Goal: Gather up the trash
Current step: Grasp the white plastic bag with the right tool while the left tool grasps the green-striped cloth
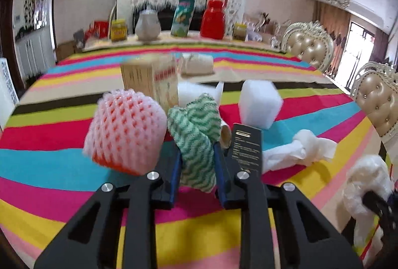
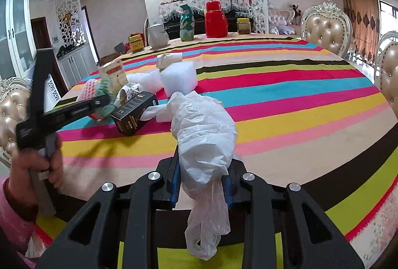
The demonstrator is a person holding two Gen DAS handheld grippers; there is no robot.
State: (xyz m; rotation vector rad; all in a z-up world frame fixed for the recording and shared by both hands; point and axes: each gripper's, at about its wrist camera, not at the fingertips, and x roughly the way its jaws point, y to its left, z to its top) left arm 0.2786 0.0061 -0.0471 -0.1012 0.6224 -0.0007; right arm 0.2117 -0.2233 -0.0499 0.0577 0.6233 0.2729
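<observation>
Left gripper [image 1: 197, 159] clamps the green cloth [image 1: 196, 129], right gripper [image 2: 201, 182] clamps the plastic bag [image 2: 204, 134]: each piece pinched for removal; foam net [image 1: 124, 129] lies at cloth's nine o'clock.

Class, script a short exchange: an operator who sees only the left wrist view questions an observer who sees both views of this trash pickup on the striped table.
Operator: My left tool grips the green cloth. What is that white bundle at my right edge?
Observer: A crumpled plastic bag, clamped in the right tool, its loose end hanging below.
Operator: What holds my tool?
Observer: A hand in a pink sleeve grips its handle.
</observation>
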